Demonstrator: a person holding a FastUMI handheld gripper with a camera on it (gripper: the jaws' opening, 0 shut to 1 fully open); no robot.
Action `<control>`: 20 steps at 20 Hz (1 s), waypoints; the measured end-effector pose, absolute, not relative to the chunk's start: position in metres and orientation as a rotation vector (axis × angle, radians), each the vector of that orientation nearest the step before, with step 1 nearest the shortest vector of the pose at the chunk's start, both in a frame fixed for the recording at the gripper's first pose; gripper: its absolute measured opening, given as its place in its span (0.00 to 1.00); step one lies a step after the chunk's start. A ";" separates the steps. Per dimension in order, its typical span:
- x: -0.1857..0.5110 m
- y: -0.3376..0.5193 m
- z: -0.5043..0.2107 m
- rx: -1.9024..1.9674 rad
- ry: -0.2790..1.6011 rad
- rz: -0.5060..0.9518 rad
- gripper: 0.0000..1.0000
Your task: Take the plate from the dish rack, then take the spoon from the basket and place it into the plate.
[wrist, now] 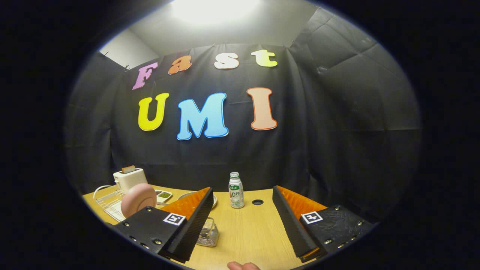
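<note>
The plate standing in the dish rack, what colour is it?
Pink. The plate stands on edge in the white dish rack, seen in the gripper view, beside the open gripper.

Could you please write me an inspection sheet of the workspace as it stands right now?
Surface: wooden table with a round hole near its far edge.
Job's things: pink plate upright in the white rack, beyond the one finger; clear basket between the fingers, close to that same finger; spoon cannot be made out.
Clutter: bottle standing ahead of the fingers; toaster behind the rack; small tray beside the plate.
Grippers: tongs open, holding nothing, above the table.
Cables: nothing seen.
Surroundings: black cloth wall, bright lamp overhead, a fingertip at the near edge.
</note>
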State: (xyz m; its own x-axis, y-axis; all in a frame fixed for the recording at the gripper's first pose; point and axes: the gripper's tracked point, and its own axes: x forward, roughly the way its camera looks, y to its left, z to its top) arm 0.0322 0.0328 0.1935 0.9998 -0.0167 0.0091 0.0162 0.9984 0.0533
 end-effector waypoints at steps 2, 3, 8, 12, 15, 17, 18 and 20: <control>0.032 0.058 0.210 0.055 0.023 0.017 0.96; 0.034 0.068 0.219 0.055 0.033 0.021 0.97; 0.042 0.132 0.238 0.039 0.117 0.063 0.97; 0.050 0.190 0.241 0.033 0.224 0.121 0.97; 0.059 0.223 0.229 0.012 0.331 0.126 0.97; 0.065 0.243 0.217 0.013 0.408 0.122 0.97; 0.068 0.250 0.213 0.019 0.438 0.113 0.97; 0.076 0.266 0.205 0.010 0.484 0.097 0.97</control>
